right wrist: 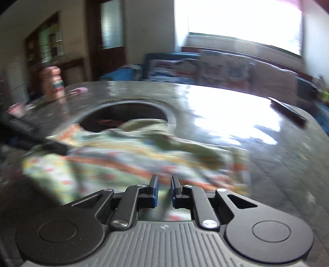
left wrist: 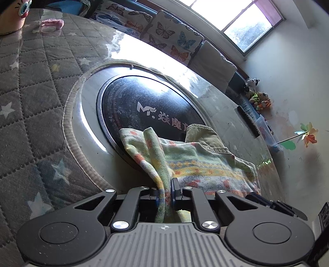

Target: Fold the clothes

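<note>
Glossy table (left wrist: 216, 96) bears patterned garment (left wrist: 205, 164) stretching rightward, both jaws pinching its edge.

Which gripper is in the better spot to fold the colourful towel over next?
Probably the left gripper: its jaws are already pinched on a raised strip of the colourful patterned towel. The right gripper is nearly shut, and its blurred view doesn't show whether it holds cloth.

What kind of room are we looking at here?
Most likely a home living room: butterfly-print cushions line a bench under a bright window, small plush toys sit in the corner, and a colourful patterned garment lies on a quilted star-print table cover.
</note>
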Available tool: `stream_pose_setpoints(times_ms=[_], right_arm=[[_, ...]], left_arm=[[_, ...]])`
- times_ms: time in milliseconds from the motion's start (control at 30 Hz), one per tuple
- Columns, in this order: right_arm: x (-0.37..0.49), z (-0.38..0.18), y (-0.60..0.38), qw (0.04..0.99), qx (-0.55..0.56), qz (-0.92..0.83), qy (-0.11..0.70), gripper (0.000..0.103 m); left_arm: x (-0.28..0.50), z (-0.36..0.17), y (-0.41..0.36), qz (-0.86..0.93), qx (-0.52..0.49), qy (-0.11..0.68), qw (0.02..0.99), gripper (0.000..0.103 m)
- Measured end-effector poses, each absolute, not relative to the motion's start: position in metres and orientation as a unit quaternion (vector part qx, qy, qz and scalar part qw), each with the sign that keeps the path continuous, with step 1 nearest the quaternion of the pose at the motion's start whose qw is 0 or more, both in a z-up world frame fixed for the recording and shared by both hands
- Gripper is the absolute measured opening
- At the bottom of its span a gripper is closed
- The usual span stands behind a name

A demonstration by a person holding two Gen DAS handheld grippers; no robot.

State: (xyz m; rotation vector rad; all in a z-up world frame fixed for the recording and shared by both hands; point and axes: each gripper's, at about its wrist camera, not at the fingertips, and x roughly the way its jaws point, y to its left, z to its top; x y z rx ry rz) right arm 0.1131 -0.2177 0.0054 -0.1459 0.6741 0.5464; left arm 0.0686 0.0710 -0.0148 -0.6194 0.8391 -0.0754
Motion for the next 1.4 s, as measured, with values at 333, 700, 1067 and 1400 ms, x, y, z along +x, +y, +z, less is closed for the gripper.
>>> stream_pose_setpoints(times_ms=[333, 700, 1067, 1400], right_arm=[[0.156, -0.003, -0.248, 0.93, -0.056, 0.187, 0.311, 0.029], [0.172, -0.016, -0.247, 0.932, 0.006, 0.168, 0.322, 0.048], [0.151, 0.011, -0.271, 0.942, 0.043, 0.178, 0.28, 0.007], [0.146, 0.039, -0.344, 0.966, 0.036, 0.089, 0.24, 0.006]], left_arm=[[0.072, -0.013, 0.066, -0.028, -0.271, 0.402, 0.874, 0.012], [0.074, -0.006, 0.057, -0.02, -0.232, 0.396, 0.888, 0.012], [0.091, 0.041, 0.021, -0.061, -0.164, 0.356, 0.918, 0.009], [0.15, 0.061, -0.065, -0.141, -0.118, 0.342, 0.922, 0.009]])
